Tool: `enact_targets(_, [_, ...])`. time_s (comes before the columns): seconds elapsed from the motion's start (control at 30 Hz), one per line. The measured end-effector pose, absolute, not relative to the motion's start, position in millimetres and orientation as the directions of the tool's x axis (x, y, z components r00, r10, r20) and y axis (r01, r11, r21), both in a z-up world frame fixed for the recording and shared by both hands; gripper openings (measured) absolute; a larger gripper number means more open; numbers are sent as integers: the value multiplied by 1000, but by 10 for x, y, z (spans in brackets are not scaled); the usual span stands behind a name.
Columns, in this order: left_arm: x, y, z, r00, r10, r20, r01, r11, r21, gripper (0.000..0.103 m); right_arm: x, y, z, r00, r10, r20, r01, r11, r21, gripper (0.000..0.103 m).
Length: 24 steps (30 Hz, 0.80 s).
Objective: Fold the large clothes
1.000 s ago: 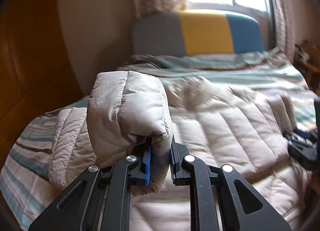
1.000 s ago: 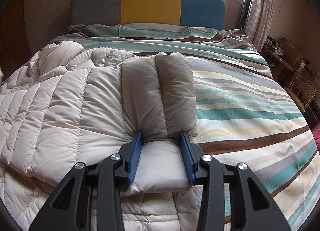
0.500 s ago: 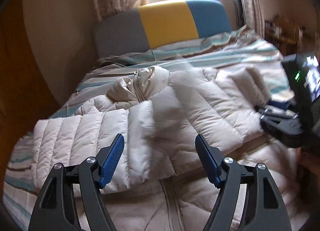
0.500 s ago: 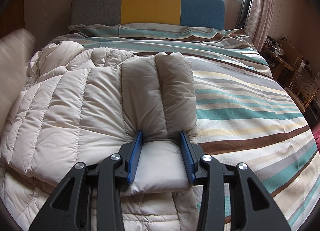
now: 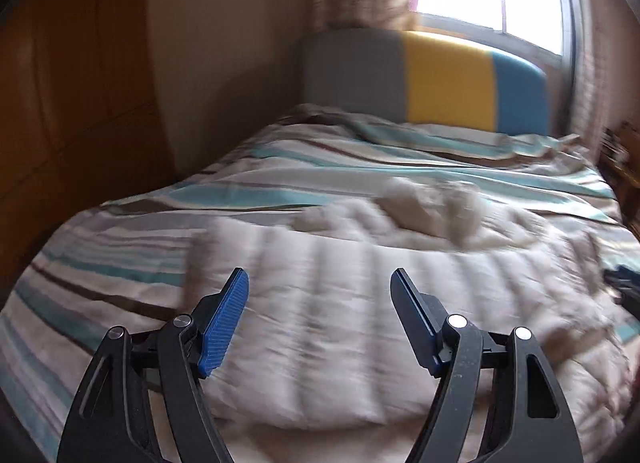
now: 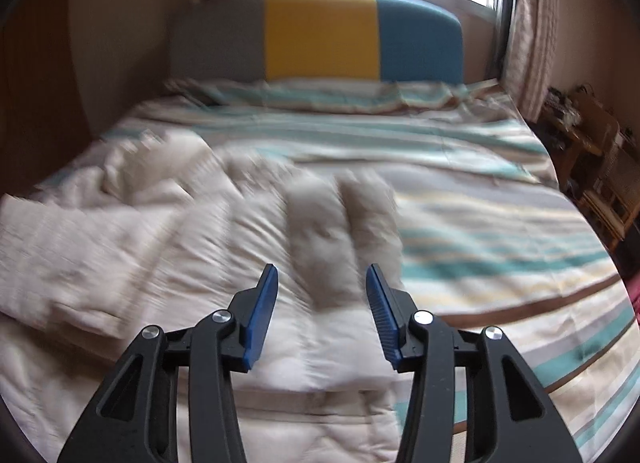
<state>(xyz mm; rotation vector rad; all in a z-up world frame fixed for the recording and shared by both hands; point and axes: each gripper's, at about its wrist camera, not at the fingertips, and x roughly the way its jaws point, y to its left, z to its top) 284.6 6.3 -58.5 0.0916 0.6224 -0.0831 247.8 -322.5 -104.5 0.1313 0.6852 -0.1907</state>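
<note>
Beige quilted puffer jacket (image 5: pixel 340 303) lies spread, sleeves folded inward.

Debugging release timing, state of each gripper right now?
Left gripper: jaws open, holding nothing, above the puffer jacket.
Right gripper: jaws open, empty, over the jacket's sleeve.

Your left gripper (image 5: pixel 320 319) and right gripper (image 6: pixel 322 311) both hang spread wide above the puffy jacket (image 5: pixel 360 303), nothing between the blue pads; striped bedspread (image 6: pixel 500 231) lies free to your right, wall (image 5: pixel 224 63) and headboard (image 6: pixel 320 31) hem the far side
</note>
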Motion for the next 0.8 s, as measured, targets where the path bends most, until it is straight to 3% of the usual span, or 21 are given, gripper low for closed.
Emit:
enact_targets(0.13, [3106, 336, -697, 781, 35, -623, 21, 996, 82, 67, 2616, -2835, -887, 787, -7, -617, 102, 988, 119, 46])
enact_targets(0.3, [3230, 509, -808, 761, 39, -648, 0, 998, 60, 67, 2938, -2307, -984, 766, 89, -637, -13, 992, 123, 44])
enact_targets(0.53, [3506, 428, -1172, 724, 70, -686, 38, 989, 140, 67, 3239, -2278, -1479, 687, 19, -726, 61, 995, 83, 39])
enact_targets(0.8, [3601, 424, -1459, 690, 68, -720, 41, 990, 134, 69, 3282, -2204, -1738, 697, -30, -716, 56, 998, 13, 39])
